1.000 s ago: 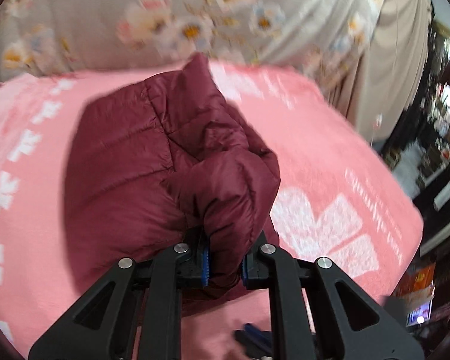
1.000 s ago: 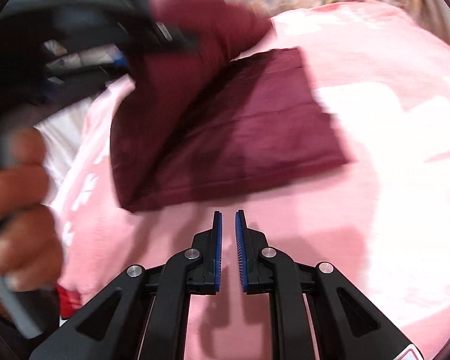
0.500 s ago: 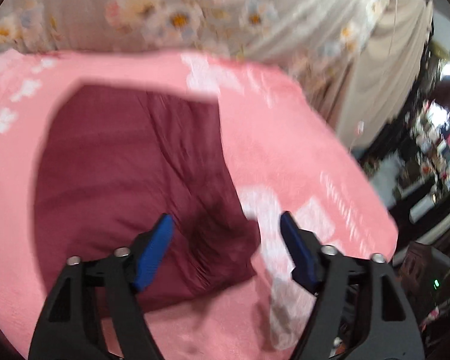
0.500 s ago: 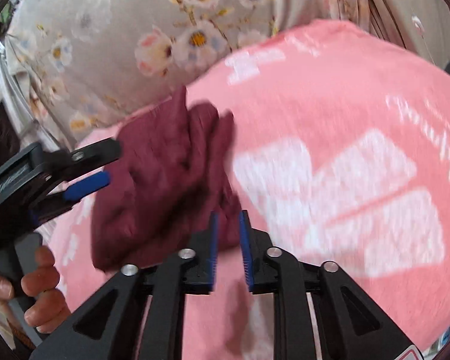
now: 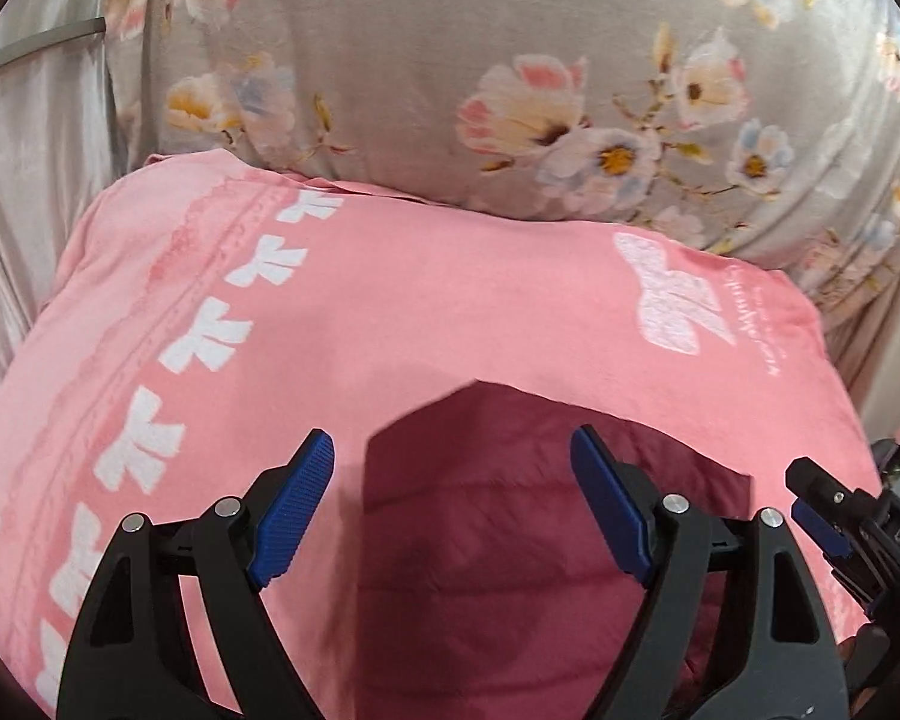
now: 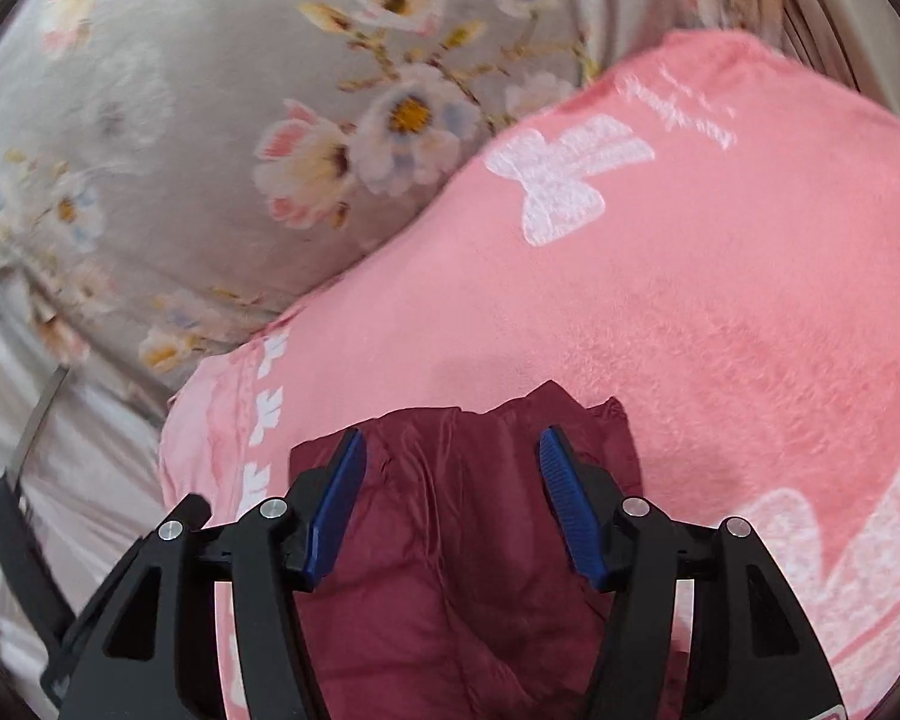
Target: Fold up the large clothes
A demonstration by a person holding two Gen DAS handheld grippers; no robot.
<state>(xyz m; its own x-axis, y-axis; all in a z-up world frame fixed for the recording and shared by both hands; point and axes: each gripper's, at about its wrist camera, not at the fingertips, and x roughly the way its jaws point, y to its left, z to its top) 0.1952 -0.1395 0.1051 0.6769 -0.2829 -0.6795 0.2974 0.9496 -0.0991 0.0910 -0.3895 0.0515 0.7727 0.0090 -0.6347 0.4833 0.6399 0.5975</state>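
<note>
A dark maroon puffer jacket lies folded flat on a pink blanket. My left gripper is open and empty, its blue pads spread wide above the jacket's far edge. In the right wrist view the same jacket lies below my right gripper, which is open and empty over it. The right gripper's black tip also shows at the right edge of the left wrist view.
A grey flowered quilt is heaped behind the pink blanket, which has white bow prints. Shiny pale fabric hangs at the left. The blanket drops away at its right edge.
My left gripper let go of the jacket's folded part and opened wide. The jacket now lies flat. My right gripper went from shut to open and moved over the jacket.
</note>
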